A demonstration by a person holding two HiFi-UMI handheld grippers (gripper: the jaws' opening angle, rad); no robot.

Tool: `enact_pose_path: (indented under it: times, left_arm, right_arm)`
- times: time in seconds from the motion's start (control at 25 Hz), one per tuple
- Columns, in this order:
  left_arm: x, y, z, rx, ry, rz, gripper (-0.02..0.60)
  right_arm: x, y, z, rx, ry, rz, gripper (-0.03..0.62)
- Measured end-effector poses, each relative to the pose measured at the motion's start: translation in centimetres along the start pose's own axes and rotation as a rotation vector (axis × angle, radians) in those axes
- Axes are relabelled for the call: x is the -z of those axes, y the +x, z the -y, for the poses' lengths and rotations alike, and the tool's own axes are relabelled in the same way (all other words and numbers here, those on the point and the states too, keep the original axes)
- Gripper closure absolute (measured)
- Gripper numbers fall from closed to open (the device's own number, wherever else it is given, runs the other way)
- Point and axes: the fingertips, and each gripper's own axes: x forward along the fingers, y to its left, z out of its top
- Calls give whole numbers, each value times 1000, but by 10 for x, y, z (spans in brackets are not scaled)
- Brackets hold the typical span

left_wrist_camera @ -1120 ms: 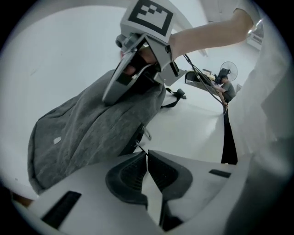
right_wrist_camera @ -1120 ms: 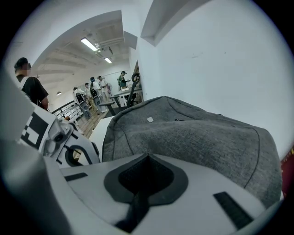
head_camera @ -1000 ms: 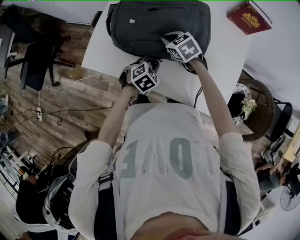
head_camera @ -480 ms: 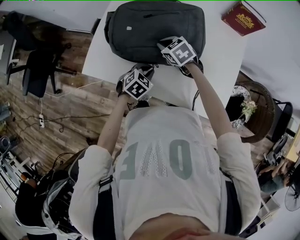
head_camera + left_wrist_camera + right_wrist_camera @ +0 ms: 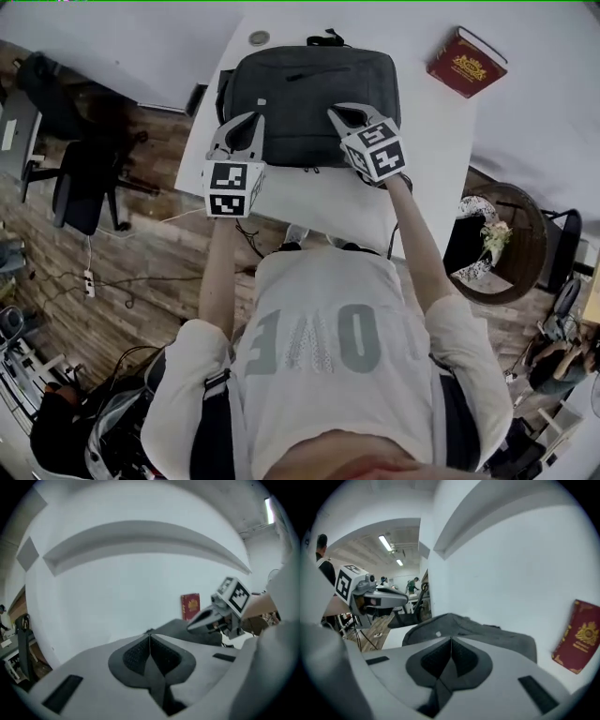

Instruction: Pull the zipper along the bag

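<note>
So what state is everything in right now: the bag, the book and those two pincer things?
Dark grey fabric bag: lying flat on the white table; I cannot tell whether its main zipper is open.
Red hardcover book: closed, lying flat, apart from the bag.
Left gripper: shut, nothing between its jaws.
Right gripper: shut, nothing between its jaws.

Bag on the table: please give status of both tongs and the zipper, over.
Left tongs shut, empty. Right tongs shut, empty. Bag flat on table, under both tongs. Nothing in the way.
</note>
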Motion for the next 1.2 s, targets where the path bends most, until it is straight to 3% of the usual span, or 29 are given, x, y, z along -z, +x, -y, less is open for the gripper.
enact_pose_path:
  times: [0.12, 0.2, 0.32, 0.4, 0.52, 0.68, 0.84, 1.2]
  left_arm:
    - [-77, -11, -15, -66, -45, 239, 554]
    - [-117, -22, -8, -62, -68, 374, 554]
    - [-146, -32, 18, -15, -41, 477, 554]
    - [-150, -33, 31, -9, -26, 497, 555]
    - [-147, -25, 48, 26, -72, 489, 555]
    - [-145, -20, 71, 86, -37, 473, 555]
    - [-147, -17, 82, 120, -11, 472, 555]
    - [-141, -20, 81, 110, 38, 454, 555]
  right_arm:
    - [-40, -52, 11, 115, 57, 190, 568]
    - [-58, -88, 14, 193, 90, 305, 568]
    - [-70, -135, 18, 321, 129, 425, 568]
    - [-68, -162, 20, 412, 157, 477, 569]
    - [-55, -192, 22, 531, 187, 506, 569]
    - [-36, -209, 19, 613, 196, 484, 569]
    - [-34, -218, 20, 650, 201, 488, 569]
    - [-42, -213, 16, 635, 184, 494, 569]
